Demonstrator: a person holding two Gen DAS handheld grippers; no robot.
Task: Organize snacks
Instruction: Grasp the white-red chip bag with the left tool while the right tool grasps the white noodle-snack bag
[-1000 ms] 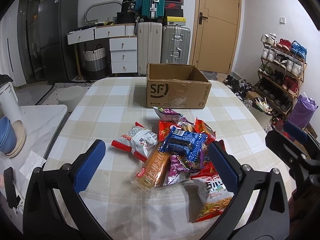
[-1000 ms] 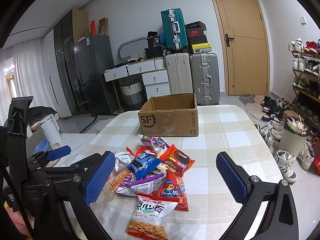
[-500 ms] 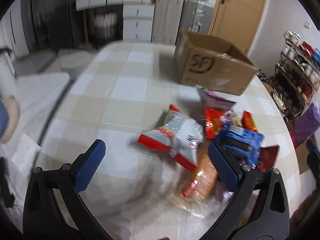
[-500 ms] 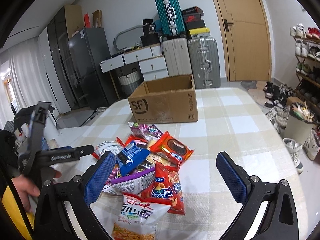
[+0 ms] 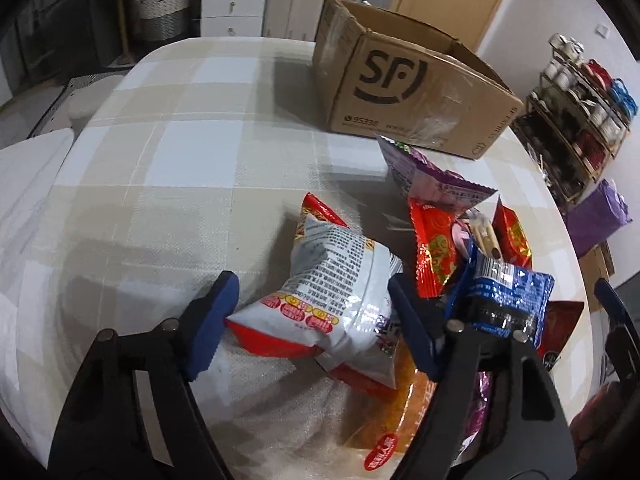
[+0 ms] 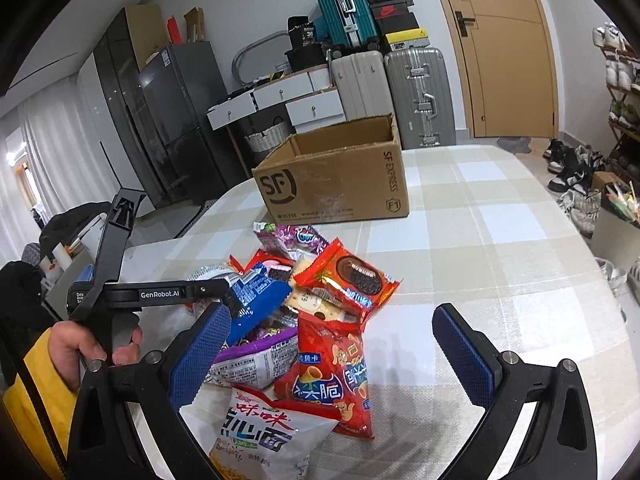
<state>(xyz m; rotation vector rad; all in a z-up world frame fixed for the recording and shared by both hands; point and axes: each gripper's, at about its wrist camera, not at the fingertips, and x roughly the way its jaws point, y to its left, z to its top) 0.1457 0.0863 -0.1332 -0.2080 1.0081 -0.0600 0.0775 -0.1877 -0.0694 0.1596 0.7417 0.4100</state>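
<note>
Left wrist view: the left gripper [image 5: 310,320] points steeply down at the snack pile, and its jaws have just been closing around a white foil snack bag with red ends [image 5: 336,300]; the blue pads stand at the bag's two sides, the left one touching its red corner, but whether they press firmly yet I cannot tell. At three o'clock from the bag lies a blue foil biscuit pack [image 5: 504,296], partly behind the right finger; at one o'clock a red sweet wrapper [image 5: 434,248], and beyond it a purple packet [image 5: 428,182]. An orange clear-wrapped bread roll [image 5: 400,412] lies at five o'clock, under the bag's edge. At twelve o'clock, well apart from the pile, the open brown cardboard box marked SF [image 5: 404,84] stands upright on the beige checked tabletop [image 5: 180,160]. In the right wrist view, the right gripper [image 6: 332,350] hovers over the near side of the pile with its jaws released and wide, nothing between the pads; a red crisp bag with blue lettering [image 6: 336,376] lies just below between them, and a white noodle-snack bag [image 6: 260,436] at six o'clock. At nine o'clock a person's hand [image 6: 92,350] in a yellow sleeve grips the other tool's handle.
</note>
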